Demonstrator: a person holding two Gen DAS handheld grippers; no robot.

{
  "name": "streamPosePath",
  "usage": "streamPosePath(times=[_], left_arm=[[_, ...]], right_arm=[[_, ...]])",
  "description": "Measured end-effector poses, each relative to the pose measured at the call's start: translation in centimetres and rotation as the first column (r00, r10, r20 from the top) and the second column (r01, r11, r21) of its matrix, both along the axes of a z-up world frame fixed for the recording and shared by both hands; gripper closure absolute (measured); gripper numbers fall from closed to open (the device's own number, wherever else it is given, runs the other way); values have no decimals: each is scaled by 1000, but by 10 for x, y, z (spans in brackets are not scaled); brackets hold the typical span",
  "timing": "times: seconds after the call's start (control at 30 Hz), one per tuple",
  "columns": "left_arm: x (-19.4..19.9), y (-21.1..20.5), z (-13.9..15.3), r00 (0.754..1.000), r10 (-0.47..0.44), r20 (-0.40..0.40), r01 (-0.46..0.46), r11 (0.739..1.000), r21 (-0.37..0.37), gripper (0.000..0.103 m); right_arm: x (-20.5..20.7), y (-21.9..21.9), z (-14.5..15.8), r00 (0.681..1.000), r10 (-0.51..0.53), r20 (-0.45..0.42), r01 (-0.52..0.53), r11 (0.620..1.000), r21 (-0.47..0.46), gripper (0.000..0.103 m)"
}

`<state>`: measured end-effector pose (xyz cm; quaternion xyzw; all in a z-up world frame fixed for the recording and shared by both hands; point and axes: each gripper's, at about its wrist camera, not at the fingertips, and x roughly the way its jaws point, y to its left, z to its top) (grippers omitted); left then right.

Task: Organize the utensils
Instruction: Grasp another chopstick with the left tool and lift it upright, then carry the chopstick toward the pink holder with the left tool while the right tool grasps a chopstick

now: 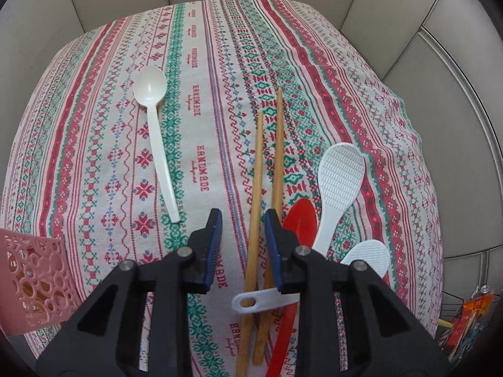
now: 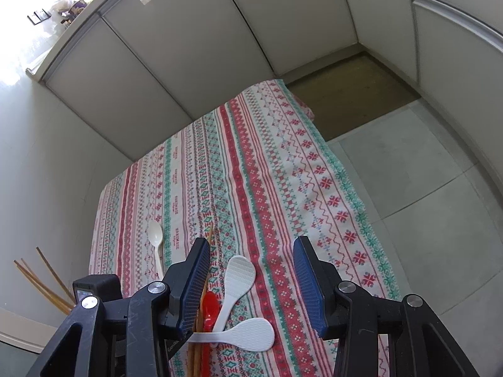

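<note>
Left wrist only: pink basket [image 1: 37,278] beside tablecloth [image 1: 94,144].

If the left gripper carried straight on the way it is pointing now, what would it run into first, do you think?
Most likely the pair of wooden chopsticks: they lie between the left gripper's jaws, close against the right-hand pad, on the tablecloth. The pads do not visibly press them yet; depth is hard to judge here.

Home kitchen – cabinet doors [image 2: 176,59], patterned tablecloth [image 1: 220,100], tiled floor [image 2: 424,188]
</note>
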<state>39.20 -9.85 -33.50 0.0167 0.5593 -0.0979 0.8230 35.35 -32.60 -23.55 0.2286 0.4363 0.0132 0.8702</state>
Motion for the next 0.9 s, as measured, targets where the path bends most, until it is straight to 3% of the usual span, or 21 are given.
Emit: streamPosePath(times=[0.17,0.23,0.3,0.37,0.5,0.67,0.9], left_arm=[[2,-7,-3,999,-34,21,32,996,79,86],[0,-12,-3,997,-68,27,66,993,95,95],[-1,-13,-3,997,-75,27,72,992,108,96],[-2,-9,5,996,-74,54,69,993,98,96],[-11,9,46,984,-44,170,43,999,8,96],[-35,30,96,941,-16,339,50,994,-92,96],[-79,65,159,846,74,527,65,969,-239,96]], right_arm=[[-1,-1,2,1000,4,3,-4,1000,-4,54],[-1,-1,1,1000,6,3,-6,1000,-5,54],[1,1,1,1000,12,2,-12,1000,-8,54],[2,3,-1,1000,23,1,-23,1000,-10,54],[8,7,-9,999,42,-12,-42,999,5,54],[20,18,-22,997,69,-37,-68,997,21,54],[36,60,-54,980,170,-107,-171,985,3,54]])
